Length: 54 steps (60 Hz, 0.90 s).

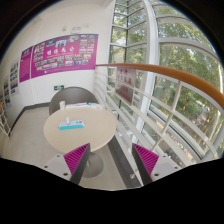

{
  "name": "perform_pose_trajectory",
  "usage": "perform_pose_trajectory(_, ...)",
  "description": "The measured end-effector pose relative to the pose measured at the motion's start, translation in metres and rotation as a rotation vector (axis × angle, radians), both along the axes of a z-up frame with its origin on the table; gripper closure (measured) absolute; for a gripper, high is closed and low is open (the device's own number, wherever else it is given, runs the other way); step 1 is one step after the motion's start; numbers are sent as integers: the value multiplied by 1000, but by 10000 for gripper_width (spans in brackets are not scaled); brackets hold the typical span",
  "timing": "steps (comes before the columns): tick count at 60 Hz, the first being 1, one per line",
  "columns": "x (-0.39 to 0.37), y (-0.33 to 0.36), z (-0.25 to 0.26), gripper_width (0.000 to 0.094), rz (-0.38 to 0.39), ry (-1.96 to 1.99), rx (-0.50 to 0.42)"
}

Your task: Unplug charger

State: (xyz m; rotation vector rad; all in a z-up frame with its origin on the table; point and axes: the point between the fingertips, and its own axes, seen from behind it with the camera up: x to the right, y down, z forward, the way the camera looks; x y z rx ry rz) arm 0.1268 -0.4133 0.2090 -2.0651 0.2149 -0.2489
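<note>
My gripper (110,158) is wide apart and holds nothing; its two pads (77,157) frame bare air just above the near rim of the round counter (85,132). Ahead of my fingers, on the far half of that counter, lies a small pale blue-and-white thing (70,125), which I take to be the charger or whatever it feeds. It is too small for me to make out a plug, a cable or a socket, so I cannot say where the charger is actually plugged in. Behind the counter stands a grey chair (72,97), then a wall with a magenta poster board (62,55). To my right a wooden handrail (160,72) runs along tall windows (185,80).

The main risk, as I judge it, is reaching for the wrong part: grabbing the cable instead of the plug could drag the thing off the counter. Coming in this high and far off, I could also nudge it away.
</note>
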Motion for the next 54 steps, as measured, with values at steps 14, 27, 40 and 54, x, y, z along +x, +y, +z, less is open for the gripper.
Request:
perform_pose_trajectory(14,-2,1,-28,74,-12,22,-60)
perform_pose_trajectory(27,-68,14,-77,80,91,51,-122)
perform_pose_trajectory(40,-159,125,-105,79,256,62,-114)
perform_pose_trajectory(54,-207,291,-130,97,270,72,-41)
